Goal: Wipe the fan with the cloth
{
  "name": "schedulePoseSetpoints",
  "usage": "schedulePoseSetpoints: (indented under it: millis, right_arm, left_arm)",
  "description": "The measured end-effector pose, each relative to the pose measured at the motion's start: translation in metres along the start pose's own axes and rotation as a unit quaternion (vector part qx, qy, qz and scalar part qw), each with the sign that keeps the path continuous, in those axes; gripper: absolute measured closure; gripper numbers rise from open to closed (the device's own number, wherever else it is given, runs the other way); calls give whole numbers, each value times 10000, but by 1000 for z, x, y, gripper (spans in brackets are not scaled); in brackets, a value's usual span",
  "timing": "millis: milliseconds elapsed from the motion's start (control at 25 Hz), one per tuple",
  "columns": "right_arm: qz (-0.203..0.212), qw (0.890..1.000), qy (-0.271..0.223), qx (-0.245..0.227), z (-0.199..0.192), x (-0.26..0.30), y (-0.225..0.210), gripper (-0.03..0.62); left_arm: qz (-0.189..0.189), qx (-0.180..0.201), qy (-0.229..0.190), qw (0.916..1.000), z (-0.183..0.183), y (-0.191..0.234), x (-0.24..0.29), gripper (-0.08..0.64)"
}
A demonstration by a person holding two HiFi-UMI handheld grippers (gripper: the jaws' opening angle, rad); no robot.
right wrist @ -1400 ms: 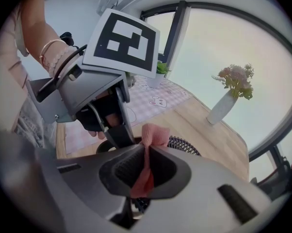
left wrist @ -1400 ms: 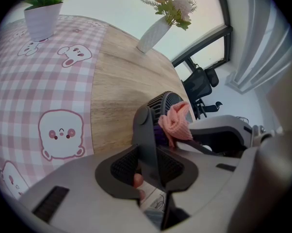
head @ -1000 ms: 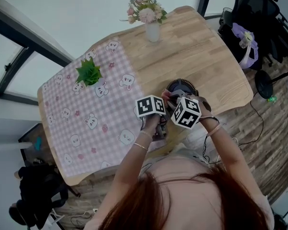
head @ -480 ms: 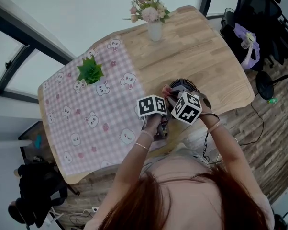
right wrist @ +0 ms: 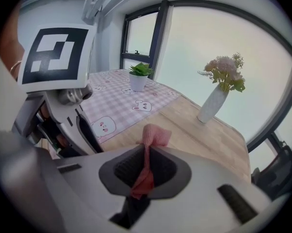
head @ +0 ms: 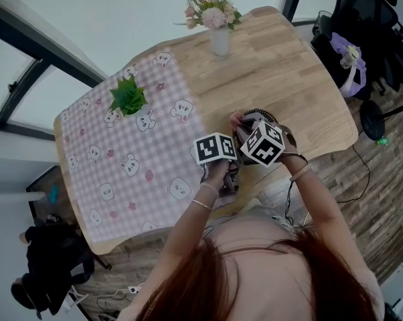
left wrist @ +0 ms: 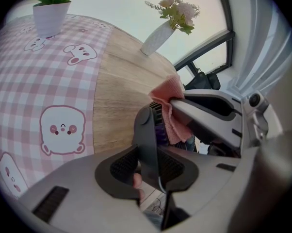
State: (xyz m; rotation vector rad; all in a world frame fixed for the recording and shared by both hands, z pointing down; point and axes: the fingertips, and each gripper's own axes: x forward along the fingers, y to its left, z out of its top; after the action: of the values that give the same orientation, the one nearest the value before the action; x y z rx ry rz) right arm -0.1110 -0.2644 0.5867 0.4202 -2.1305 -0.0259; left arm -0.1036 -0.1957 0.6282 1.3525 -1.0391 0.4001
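The small dark fan (head: pixel 258 117) stands near the front edge of the wooden table (head: pixel 288 65). My left gripper (left wrist: pixel 148 147) is shut on a dark grey upright part of the fan (left wrist: pixel 147 130), with the grille just behind it. My right gripper (right wrist: pixel 146 164) is shut on the pink cloth (right wrist: pixel 154 136), which bunches up above the jaws. In the left gripper view the cloth (left wrist: pixel 168 98) lies against the fan's top edge, under the right gripper's body. In the head view both marker cubes sit side by side over the fan, hiding most of it.
A pink checked tablecloth with bears (head: pixel 121 159) covers the table's left half, with a potted green plant (head: pixel 128 99) on it. A white vase of flowers (head: pixel 219 40) stands at the far edge. A black chair (head: pixel 369 19) is at the right.
My right gripper has shifted slightly away across the fan and rolled a little, cloth still in it. The left gripper has held still on the fan.
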Motion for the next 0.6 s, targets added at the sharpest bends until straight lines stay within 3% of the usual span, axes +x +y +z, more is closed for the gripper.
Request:
schedulePoseSetpoints:
  millis: [600]
  right_arm:
    - [-335, 9989, -48, 333, -4, 2, -22, 566]
  left_arm:
    - [45, -136, -102, 9998, 0, 2, 1, 459]
